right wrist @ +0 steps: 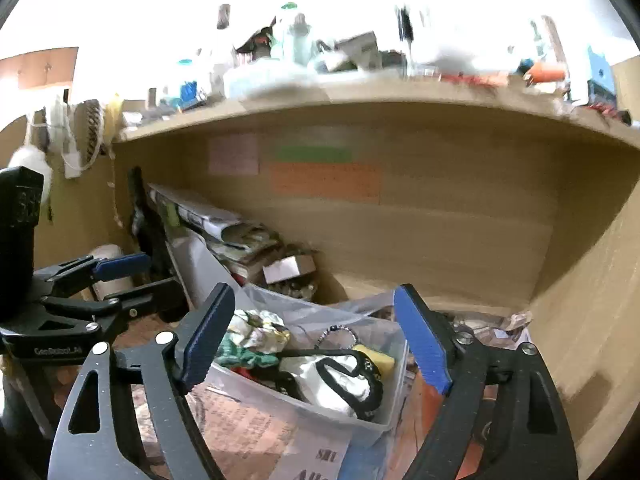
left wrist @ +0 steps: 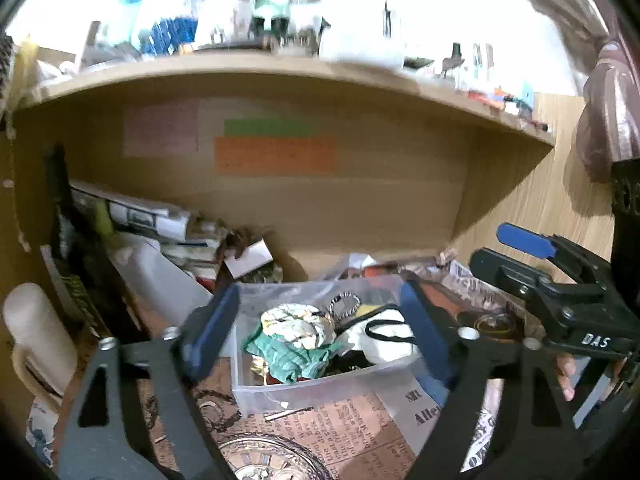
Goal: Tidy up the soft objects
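A clear plastic bin (left wrist: pixel 280 394) (right wrist: pixel 276 392) sits on the paper-covered desk under a wooden shelf. It holds soft things: a green cloth (left wrist: pixel 290 358) (right wrist: pixel 240 354), a crumpled white and yellow cloth (left wrist: pixel 298 322) (right wrist: pixel 260 330), a white cloth with black trim (left wrist: pixel 386 336) (right wrist: pixel 344 380) and a beaded ring (left wrist: pixel 345 304). My left gripper (left wrist: pixel 320 336) is open and empty, its fingers on either side of the bin. My right gripper (right wrist: pixel 316 344) is open and empty over the bin. It also shows in the left wrist view (left wrist: pixel 508 252).
A stack of papers and books (left wrist: pixel 160 228) (right wrist: pixel 224 228) leans at the back left with a white jug (left wrist: pixel 160 276). A white cylinder (left wrist: pixel 36 332) stands at the left. The upper shelf (left wrist: pixel 280 66) carries many small items. A wooden side wall (right wrist: pixel 592 320) closes the right.
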Demonstrator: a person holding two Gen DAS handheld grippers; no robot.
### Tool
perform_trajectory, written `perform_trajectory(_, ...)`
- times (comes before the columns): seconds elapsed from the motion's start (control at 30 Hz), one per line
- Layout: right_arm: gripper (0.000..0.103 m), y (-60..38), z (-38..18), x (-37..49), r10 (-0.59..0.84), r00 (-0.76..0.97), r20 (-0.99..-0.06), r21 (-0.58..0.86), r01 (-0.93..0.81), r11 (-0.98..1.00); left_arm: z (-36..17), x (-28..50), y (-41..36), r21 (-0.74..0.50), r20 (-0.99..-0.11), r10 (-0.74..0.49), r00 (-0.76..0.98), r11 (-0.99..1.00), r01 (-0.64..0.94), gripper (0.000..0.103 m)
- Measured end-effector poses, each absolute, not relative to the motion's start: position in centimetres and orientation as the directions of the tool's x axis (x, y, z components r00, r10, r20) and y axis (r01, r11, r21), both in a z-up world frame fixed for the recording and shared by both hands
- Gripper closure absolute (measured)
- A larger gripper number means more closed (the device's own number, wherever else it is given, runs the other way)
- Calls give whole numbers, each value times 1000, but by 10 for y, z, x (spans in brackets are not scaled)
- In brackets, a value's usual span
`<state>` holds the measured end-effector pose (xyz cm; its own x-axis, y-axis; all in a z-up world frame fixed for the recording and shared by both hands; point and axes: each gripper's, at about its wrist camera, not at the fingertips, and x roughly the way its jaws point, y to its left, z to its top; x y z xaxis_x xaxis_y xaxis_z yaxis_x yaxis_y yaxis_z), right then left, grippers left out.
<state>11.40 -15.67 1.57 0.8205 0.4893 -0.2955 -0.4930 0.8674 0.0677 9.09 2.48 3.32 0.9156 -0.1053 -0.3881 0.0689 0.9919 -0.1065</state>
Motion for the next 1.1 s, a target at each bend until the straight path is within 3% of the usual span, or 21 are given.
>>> perform_trajectory(0.13, 7, -162, 18, 102, 485, 833, -266, 73, -485, 872, 39, 75, 21, -81, -349, -81, 934, 995, 56, 7)
perform_trajectory(0.3, 0, -168, 17, 90, 478, 846, -238, 91, -470, 878, 41, 63, 22, -75, -333, -67, 940, 996, 44, 2)
perform_trajectory(1.1, 0, -173, 20, 66, 478, 853, -210, 123, -462, 878, 44, 43, 12, -64, -305, -67, 950, 997, 49, 0)
